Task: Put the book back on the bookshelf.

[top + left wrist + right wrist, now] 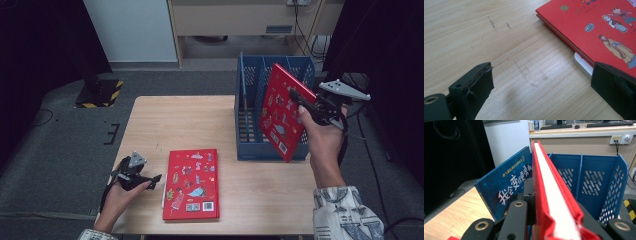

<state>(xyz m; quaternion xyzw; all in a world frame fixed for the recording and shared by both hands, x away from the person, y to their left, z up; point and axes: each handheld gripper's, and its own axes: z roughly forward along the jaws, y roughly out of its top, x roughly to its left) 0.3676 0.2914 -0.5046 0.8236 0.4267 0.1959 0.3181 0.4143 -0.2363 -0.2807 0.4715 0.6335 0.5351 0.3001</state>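
A red picture book (191,184) lies flat near the table's front edge, and in the left gripper view the same red book (599,30) rests on something white (582,64). My left gripper (156,180) sits on the table just left of it, open, with bare wood between its jaws (541,85). A second red book (281,112) hangs tilted over the blue file rack (250,145), with my right gripper (296,97) shut on its edge. In the right gripper view this book (549,182) stands edge-on between the jaws. A blue book (509,186) leans in the rack's left slot.
The blue rack (596,180) has several slots with perforated walls, and it stands at the table's right side. The wooden table (190,125) shows bare wood to the left of the rack. Grey floor, a desk and cables lie beyond the table.
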